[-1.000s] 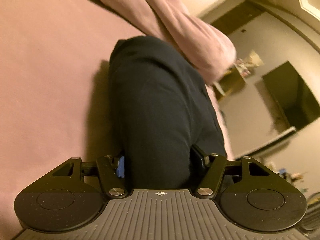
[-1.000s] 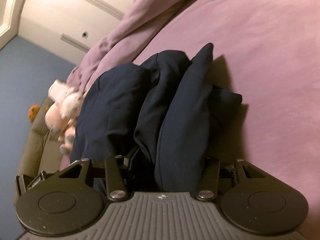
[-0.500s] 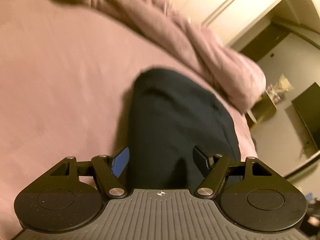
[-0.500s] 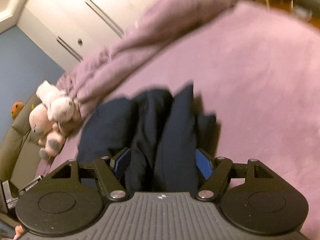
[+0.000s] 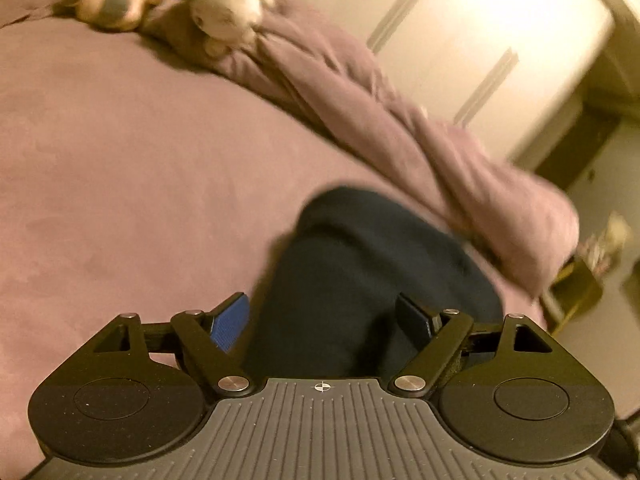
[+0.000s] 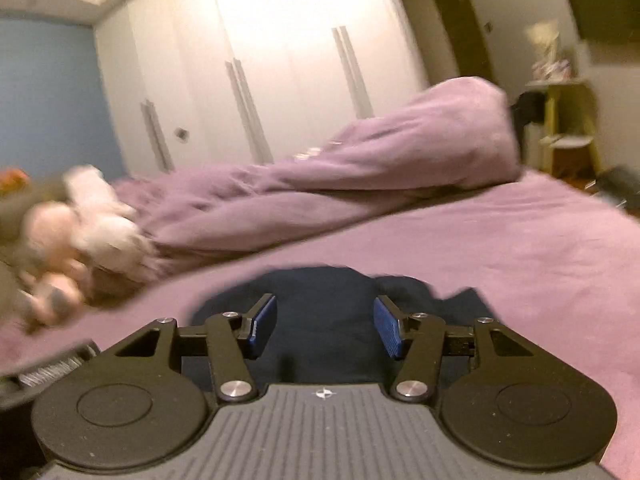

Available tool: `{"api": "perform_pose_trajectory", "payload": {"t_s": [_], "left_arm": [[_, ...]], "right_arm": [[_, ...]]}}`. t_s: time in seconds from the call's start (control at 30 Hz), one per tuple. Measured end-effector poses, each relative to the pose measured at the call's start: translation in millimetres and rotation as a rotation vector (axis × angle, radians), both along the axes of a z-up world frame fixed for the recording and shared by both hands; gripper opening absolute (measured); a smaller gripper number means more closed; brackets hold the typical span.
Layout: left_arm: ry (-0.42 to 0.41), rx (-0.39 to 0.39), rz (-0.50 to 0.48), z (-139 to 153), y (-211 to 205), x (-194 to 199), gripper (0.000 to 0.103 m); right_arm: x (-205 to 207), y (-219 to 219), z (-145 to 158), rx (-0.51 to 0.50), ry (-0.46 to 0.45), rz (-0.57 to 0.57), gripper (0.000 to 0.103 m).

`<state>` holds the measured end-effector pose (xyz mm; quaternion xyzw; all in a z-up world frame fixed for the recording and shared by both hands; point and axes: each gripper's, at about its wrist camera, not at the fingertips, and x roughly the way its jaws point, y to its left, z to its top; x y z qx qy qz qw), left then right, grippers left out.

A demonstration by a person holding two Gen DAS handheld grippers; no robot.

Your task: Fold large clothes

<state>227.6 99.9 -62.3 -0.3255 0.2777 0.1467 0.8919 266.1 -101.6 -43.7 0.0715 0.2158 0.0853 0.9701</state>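
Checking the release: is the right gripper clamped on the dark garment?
No, the right gripper is open, its blue pads apart above the dark garment.

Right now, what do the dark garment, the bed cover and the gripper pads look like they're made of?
Garment: looks like soft matte navy knit or fleece; thick rounded folds, no sheen, though blur hides the weave. Bed cover: mauve, seemingly brushed or suede-like fabric with faint mottled nap. Pads on the right hand-held gripper: blue, finely ribbed, probably rubber on black plastic fingers.
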Motion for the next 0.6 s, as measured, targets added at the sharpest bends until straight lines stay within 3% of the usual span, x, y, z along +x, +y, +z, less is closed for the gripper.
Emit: {"api": "perform_pose_trajectory", "payload": {"t_s": [0.07,0.17,0.23,0.3,0.4,0.5,0.6], "left_arm": [[-0.001,0.017,-0.015,-13.4,-13.8,3.5,0.091],[-0.042,0.105,-0.018,-27.0,-26.2,-0.3,0.094],[-0.073,0.112,-0.002,-36.3,-25.5,-2.6,0.094],[-0.05,0.088,0.007,-34.0,-21.7,-1.2,0.095],[0.019,0.135,-0.031,-12.1,-22.2,-4.6,0.094],[0.049,0.186,-0.068,6.3,-26.3,-29.1,0.094],[0.062,0.244,-0.116,13.3,-35.5,-60.2,0.094]], "right_arm": [[3.0,-6.5,-24.9,-0.08,-0.004,-0.055,0.054],[10.0,-18.0,-46.3,-0.046,0.006,-0.074,0.054],[17.9,-12.8,-50.8,-0.083,0.02,-0.057,0.054],[19.4,-6.2,-48.2,-0.135,0.031,-0.047,0.056],[12.0,-7.8,-28.3,-0.156,0.06,-0.01,0.057],[-27.3,-15.8,-5.1,-0.147,0.029,0.068,0.07],[-76.0,-27.9,-3.1,-0.181,0.03,0.143,0.071]]}}
